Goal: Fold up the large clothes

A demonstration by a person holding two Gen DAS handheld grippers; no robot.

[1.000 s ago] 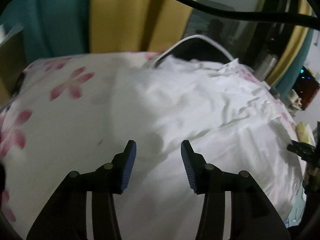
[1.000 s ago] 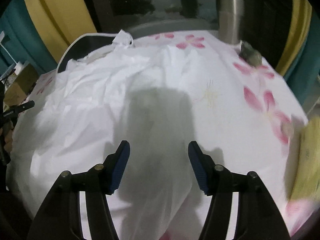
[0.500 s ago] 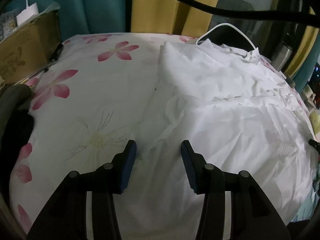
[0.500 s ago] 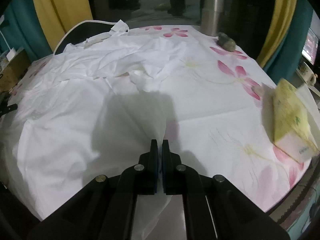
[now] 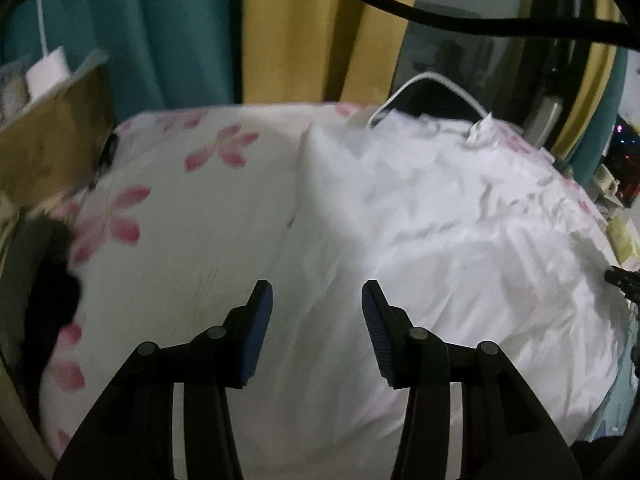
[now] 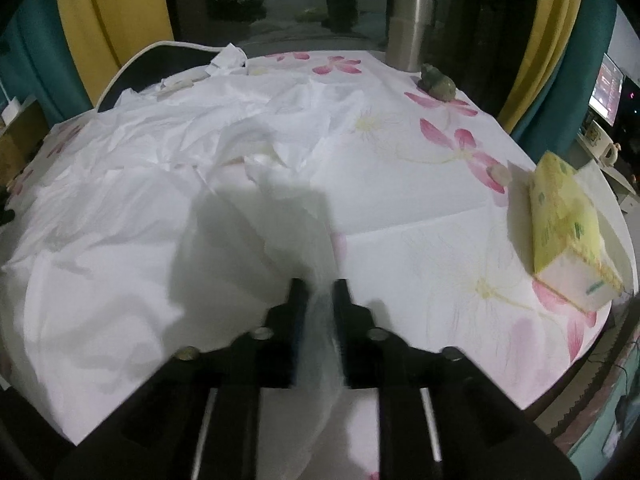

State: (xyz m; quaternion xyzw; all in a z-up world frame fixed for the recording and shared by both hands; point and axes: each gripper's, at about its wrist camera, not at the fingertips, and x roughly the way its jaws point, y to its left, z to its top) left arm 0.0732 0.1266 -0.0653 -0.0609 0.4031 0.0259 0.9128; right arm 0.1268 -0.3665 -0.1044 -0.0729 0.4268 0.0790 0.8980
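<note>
The right hand-held gripper point(image 6: 317, 292) has just been opening after a full pinch half a second ago: its jaws are now standing a little apart, with a thin fold of the white garment point(image 6: 140, 240) still running up between them, so the cloth is slipping free rather than being gripped. That probably means this fold is being laid down and released near the front edge of the surface point(image 6: 460, 184). The left hand-held gripper point(image 5: 317, 300) is hanging spread and empty over the garment's left border, as it was a second ago.

Only the right wrist view is showing the steel tumbler point(image 6: 410, 32) at the far edge and the yellow tissue pack point(image 6: 568, 232) at the right edge. Only the left wrist view is showing the cardboard box point(image 5: 52, 136) beyond the left edge.
</note>
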